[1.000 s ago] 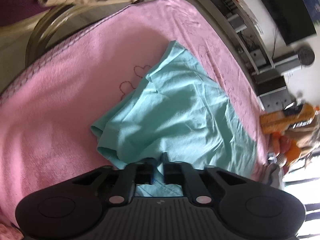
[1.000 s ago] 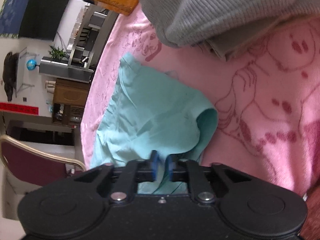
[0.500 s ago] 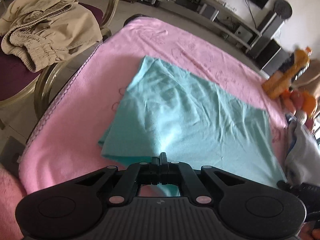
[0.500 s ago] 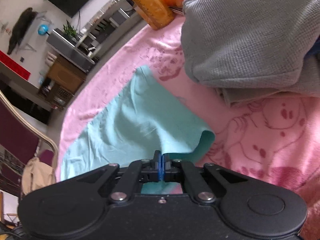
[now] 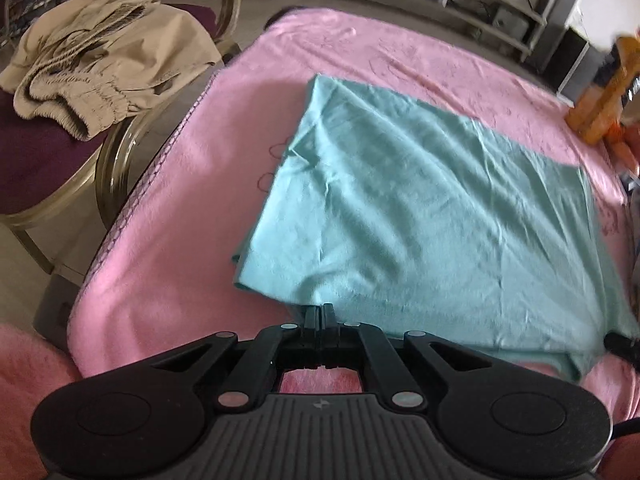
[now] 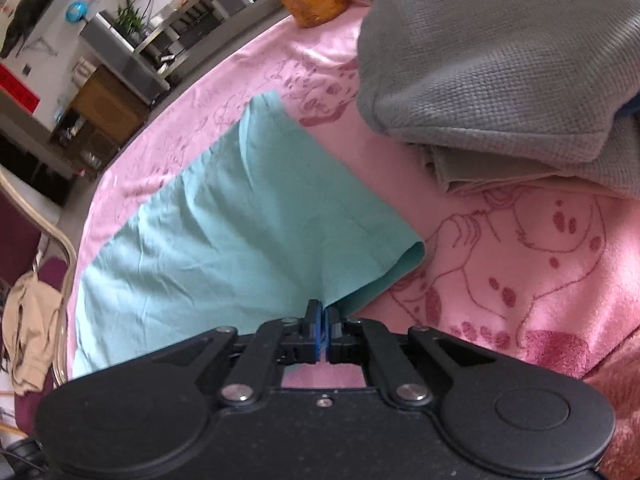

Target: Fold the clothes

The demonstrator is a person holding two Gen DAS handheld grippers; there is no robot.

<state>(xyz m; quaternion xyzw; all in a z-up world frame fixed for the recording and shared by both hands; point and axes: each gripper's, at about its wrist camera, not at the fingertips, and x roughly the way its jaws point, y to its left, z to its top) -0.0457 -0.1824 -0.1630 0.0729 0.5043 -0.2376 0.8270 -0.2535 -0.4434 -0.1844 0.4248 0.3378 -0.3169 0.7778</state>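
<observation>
A teal garment (image 5: pixel 420 204) lies spread on a pink blanket (image 5: pixel 180 208); it also shows in the right wrist view (image 6: pixel 224 240). My left gripper (image 5: pixel 319 314) is shut on the garment's near edge, left of middle. My right gripper (image 6: pixel 322 314) is shut on the near edge by its right corner, where the cloth curls under. Both hold the edge pulled toward me, slightly lifted. The far edge rests flat on the blanket.
A grey knit garment pile (image 6: pixel 500 72) lies on the blanket to the right. Beige trousers (image 5: pixel 100 60) hang on a maroon chair (image 5: pixel 36 160) at the left. An orange toy (image 5: pixel 600 100) sits far right. Shelving lines the far wall.
Both grippers closed on the garment's near edge and pulled it toward me. The bunched cloth has been drawn out into a flat, wide sheet.
</observation>
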